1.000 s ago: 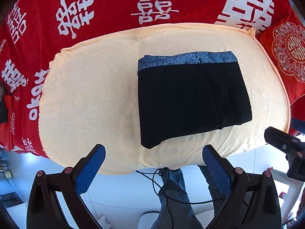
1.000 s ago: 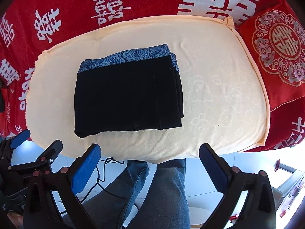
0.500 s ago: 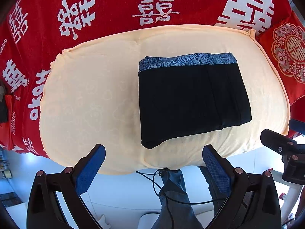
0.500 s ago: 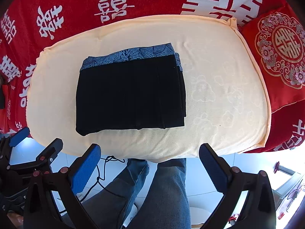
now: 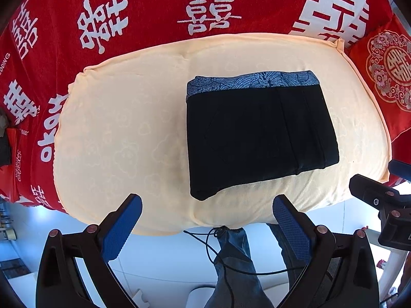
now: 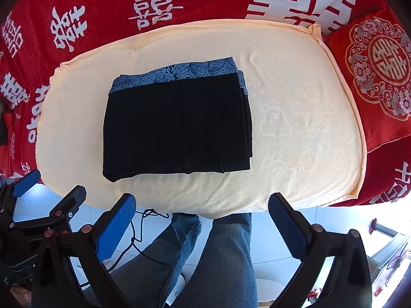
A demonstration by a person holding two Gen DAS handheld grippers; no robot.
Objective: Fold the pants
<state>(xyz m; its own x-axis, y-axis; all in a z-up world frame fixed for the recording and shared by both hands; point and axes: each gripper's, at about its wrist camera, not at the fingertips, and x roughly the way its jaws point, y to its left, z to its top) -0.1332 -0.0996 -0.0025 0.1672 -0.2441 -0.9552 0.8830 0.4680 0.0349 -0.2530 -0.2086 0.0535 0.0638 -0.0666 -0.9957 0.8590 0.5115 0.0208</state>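
Observation:
Black pants (image 5: 259,133) (image 6: 177,125) lie folded into a compact rectangle, with a blue patterned waistband along the far edge. They rest on a cream cushion (image 5: 123,133) (image 6: 295,128). My left gripper (image 5: 206,209) hangs open off the cushion's near edge, below the pants, with nothing between its blue pads. My right gripper (image 6: 201,209) is also open and empty, held back off the near edge. Neither touches the cloth.
A red cover with white characters (image 5: 210,12) (image 6: 154,5) surrounds the cushion, and a red embroidered pillow (image 6: 377,77) sits at the right. A person's jeans-clad legs (image 6: 226,256) and a black cable (image 5: 218,251) are below the edge, over a white floor.
Both grippers have drawn back slightly from the cushion, so the pants appear a little farther up in both views. The pants have not moved.

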